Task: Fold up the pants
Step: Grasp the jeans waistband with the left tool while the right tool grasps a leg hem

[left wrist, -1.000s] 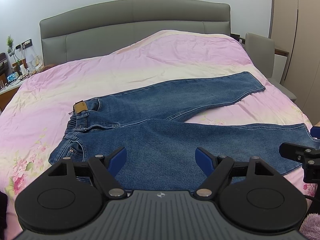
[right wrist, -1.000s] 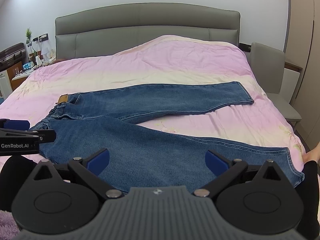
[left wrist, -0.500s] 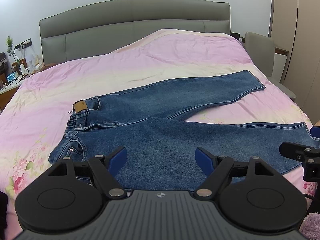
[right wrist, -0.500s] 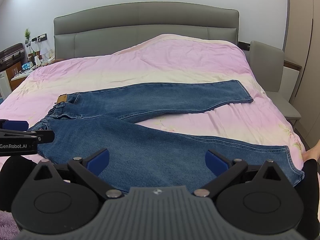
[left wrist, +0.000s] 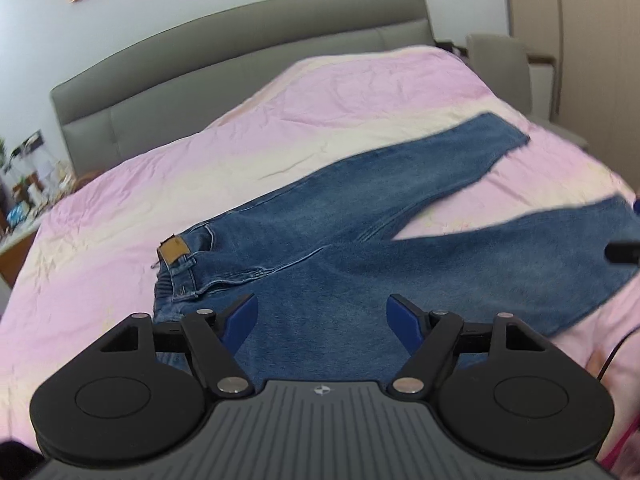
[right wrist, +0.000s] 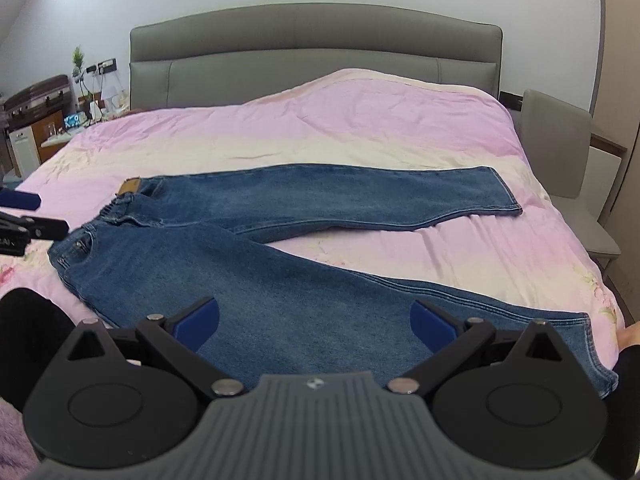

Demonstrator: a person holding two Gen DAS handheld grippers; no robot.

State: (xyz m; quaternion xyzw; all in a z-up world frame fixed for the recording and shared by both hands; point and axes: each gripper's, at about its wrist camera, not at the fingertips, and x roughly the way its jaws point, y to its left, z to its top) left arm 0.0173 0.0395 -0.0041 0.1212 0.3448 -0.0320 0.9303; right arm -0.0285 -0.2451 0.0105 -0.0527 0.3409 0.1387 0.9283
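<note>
Two grippers, left point(left wrist: 322, 316) and right point(right wrist: 314, 322), are hovering with fingers apart over jeans point(right wrist: 280, 280) lying flat on the bed point(right wrist: 360, 128).

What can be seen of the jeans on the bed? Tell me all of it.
The jeans are mid-blue denim, lying flat and unfolded on the pink bedspread. The waistband is at the left, with a tan leather patch and a pocket with rivets. The two legs spread apart in a V toward the right, hems lying flat. Nothing grips them: the left gripper and right gripper hover over the near leg, jaws open.
</note>
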